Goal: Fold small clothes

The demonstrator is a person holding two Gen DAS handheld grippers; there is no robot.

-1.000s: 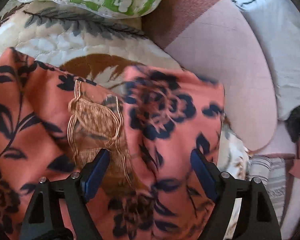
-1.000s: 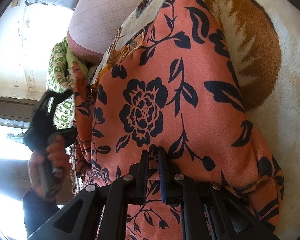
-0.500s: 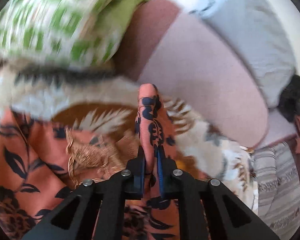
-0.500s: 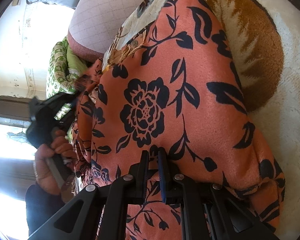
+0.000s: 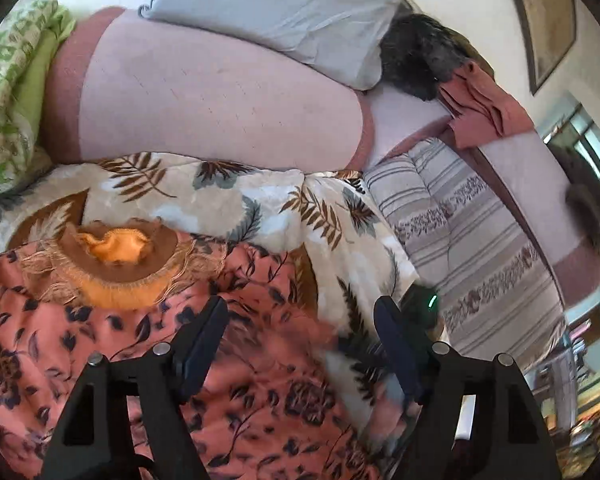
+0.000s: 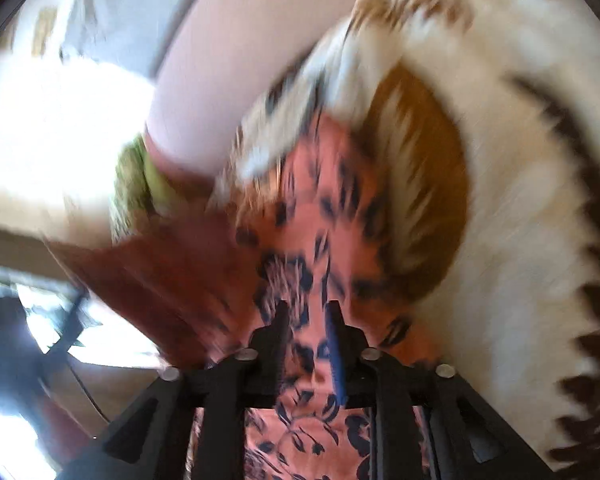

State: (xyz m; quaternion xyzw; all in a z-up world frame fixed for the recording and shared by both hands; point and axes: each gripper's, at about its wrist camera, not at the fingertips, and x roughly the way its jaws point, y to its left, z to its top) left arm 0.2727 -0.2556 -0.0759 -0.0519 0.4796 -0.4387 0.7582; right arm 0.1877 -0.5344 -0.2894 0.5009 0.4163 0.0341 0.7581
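Left wrist view: garment (image 5: 112, 344) lies at 7 o'clock on the blanket (image 5: 228, 196). Thin, limp, slippery; grip a hem. Left gripper (image 5: 300, 340) just opened, empty. Right gripper (image 6: 307, 330) opening over the cloth.

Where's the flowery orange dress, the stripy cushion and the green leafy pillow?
flowery orange dress (image 5: 260, 392), left wrist view, on its dark flower print.
stripy cushion (image 5: 480, 248), left wrist view, on its striped top face.
green leafy pillow (image 5: 8, 92), left wrist view, on its patterned side at the left edge.
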